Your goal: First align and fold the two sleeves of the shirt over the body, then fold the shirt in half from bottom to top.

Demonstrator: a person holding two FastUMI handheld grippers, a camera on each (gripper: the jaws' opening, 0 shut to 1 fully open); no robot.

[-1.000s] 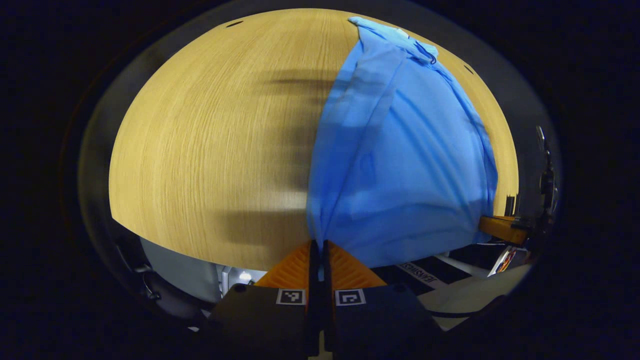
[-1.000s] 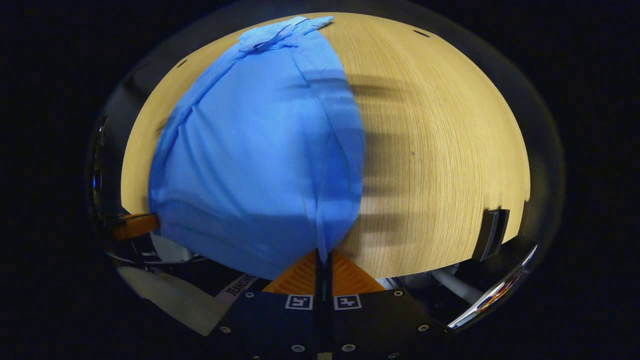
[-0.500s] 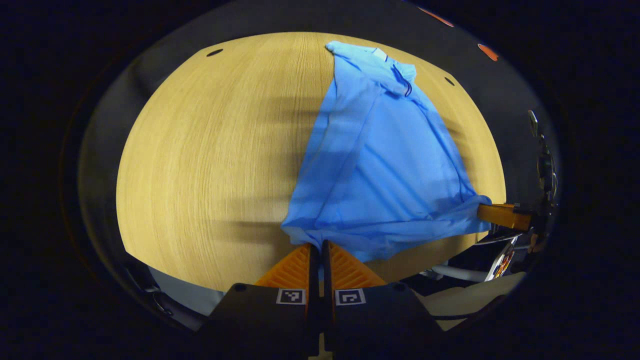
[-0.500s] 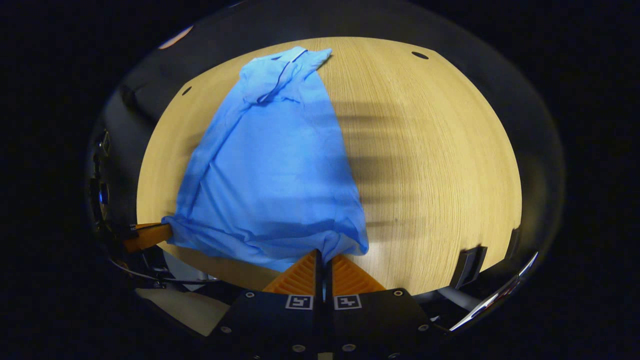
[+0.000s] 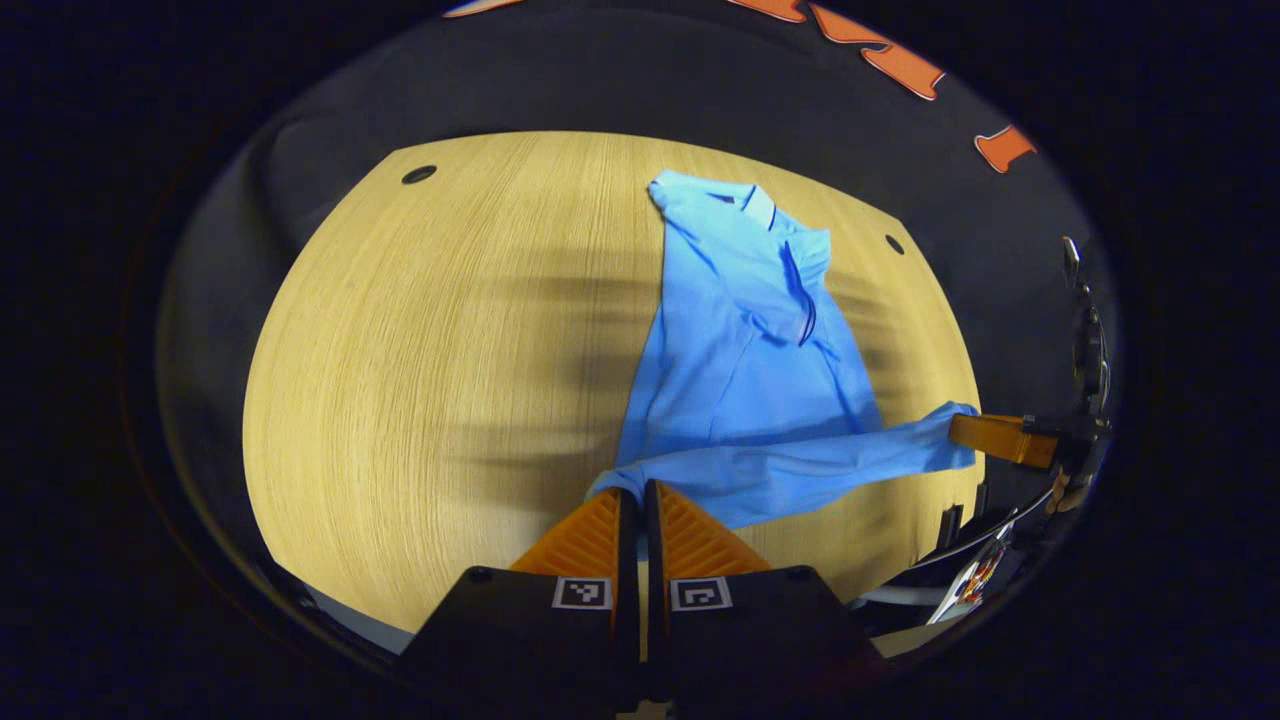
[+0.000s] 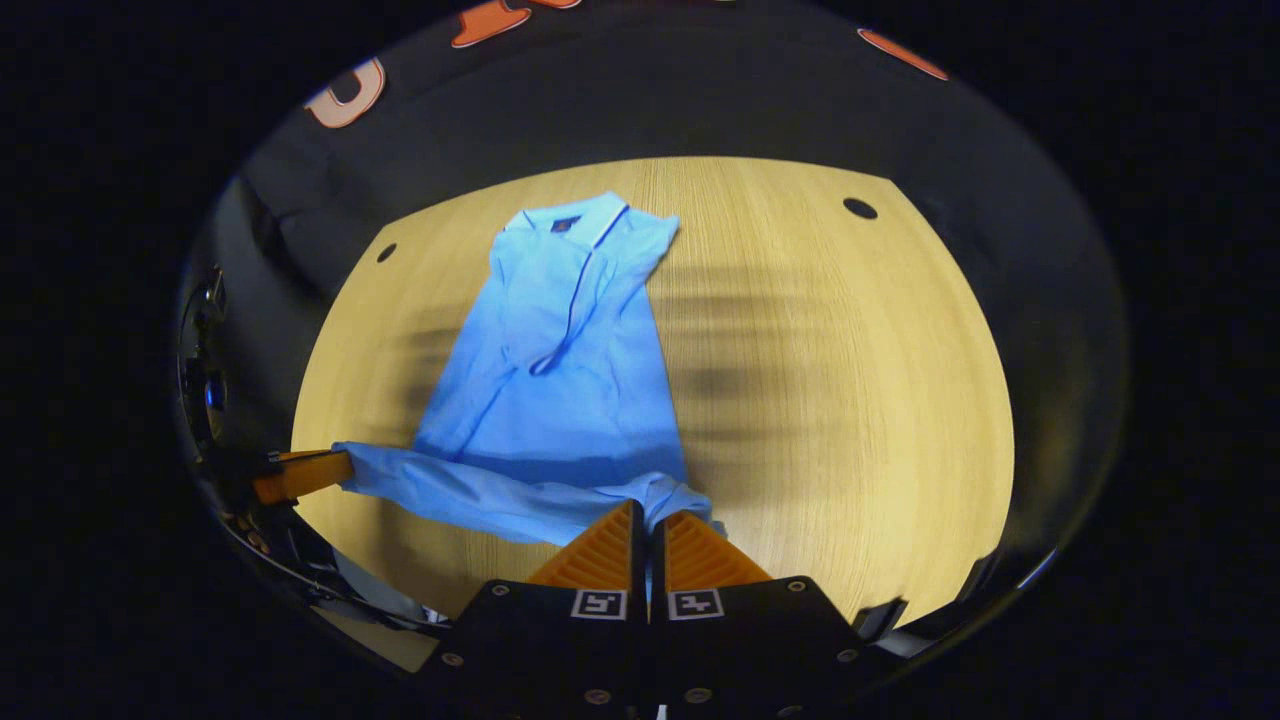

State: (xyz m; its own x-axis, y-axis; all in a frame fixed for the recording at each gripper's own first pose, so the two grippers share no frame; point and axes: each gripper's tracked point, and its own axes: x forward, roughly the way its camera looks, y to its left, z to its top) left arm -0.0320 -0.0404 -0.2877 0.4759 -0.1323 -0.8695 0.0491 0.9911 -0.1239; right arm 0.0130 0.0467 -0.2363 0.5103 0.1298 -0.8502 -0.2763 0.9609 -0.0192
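Observation:
A blue polo shirt [image 5: 745, 360] lies on the wooden table [image 5: 430, 360], collar at the far end, sleeves folded over the body. Its bottom hem [image 5: 790, 470] is lifted off the table and stretched between both grippers. My left gripper [image 5: 632, 492] is shut on one hem corner. In the right gripper view the shirt [image 6: 570, 370] runs away from me and my right gripper [image 6: 647, 512] is shut on the other hem corner. Each view shows the other gripper far off: the right gripper [image 5: 1000, 437] and the left gripper [image 6: 298, 474], holding the opposite end of the hem.
The round-cornered table has small dark holes [image 5: 418, 175] near its far corners [image 6: 859, 208]. Black booth cloth rises behind the table. Bare wood lies beside the shirt on both sides.
Both grippers have carried the hem up and forward over the shirt toward the collar. The shirt body, hanging raised before, now lies flat, with the hem held as a low band above it.

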